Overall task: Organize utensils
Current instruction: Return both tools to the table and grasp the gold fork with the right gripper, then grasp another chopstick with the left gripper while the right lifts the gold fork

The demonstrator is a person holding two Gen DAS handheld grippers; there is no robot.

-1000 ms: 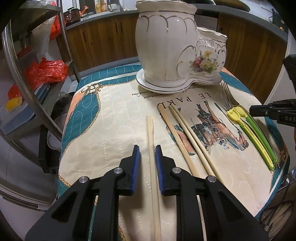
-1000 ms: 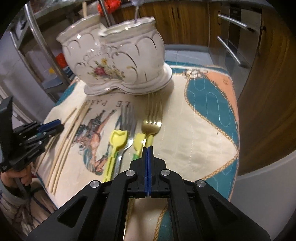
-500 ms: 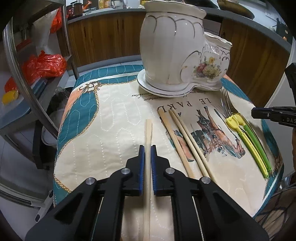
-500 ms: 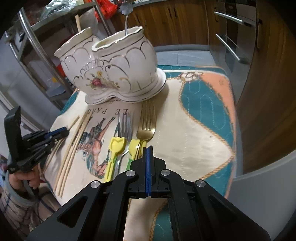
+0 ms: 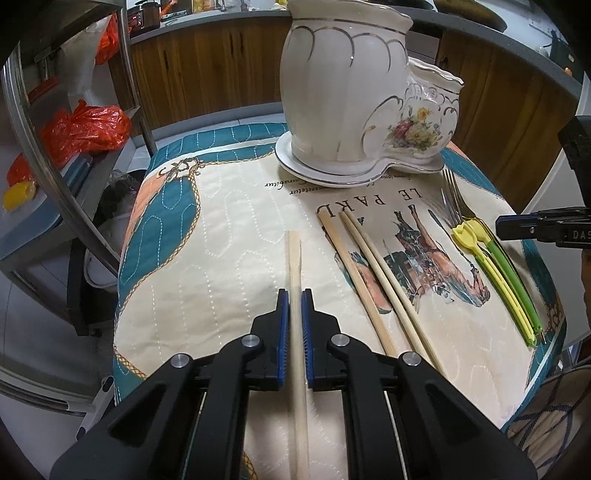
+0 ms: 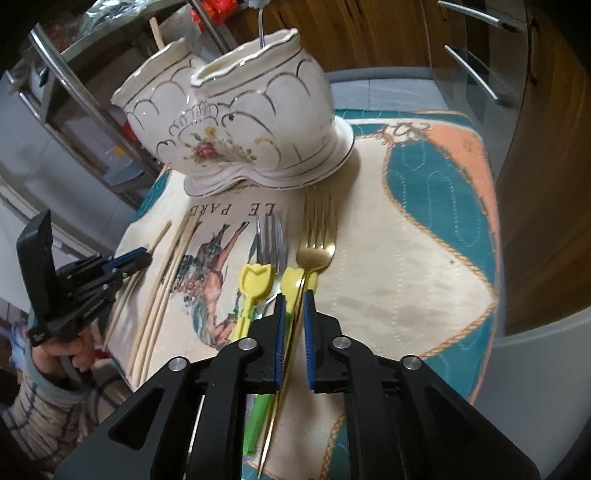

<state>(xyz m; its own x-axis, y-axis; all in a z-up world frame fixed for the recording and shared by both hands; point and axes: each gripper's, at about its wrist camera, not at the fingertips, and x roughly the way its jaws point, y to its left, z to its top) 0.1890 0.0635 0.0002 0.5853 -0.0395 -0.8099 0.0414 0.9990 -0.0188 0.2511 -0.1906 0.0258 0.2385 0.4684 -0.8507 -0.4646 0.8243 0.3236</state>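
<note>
A white ceramic two-part utensil holder [image 5: 354,110] stands at the back of the table; it also shows in the right wrist view [image 6: 236,122]. My left gripper [image 5: 294,299] is shut on a wooden chopstick [image 5: 295,266] that points toward the holder. Two more chopsticks [image 5: 365,266] lie to its right. My right gripper [image 6: 294,299] is partly open, its jaws either side of the gold fork's handle [image 6: 291,332]; the gold fork [image 6: 317,236] lies beside a silver fork [image 6: 271,236] and yellow-green plastic utensils [image 6: 255,284].
A quilted printed cloth [image 5: 221,229] covers the small round table. A metal shelf rack [image 5: 48,155] with red bags stands left. Wooden cabinets [image 6: 535,147] close in behind and right. One chopstick [image 6: 157,31] stands in the holder.
My left gripper closed on the single chopstick. My right gripper, shut before, opened and now straddles the gold fork's handle.
</note>
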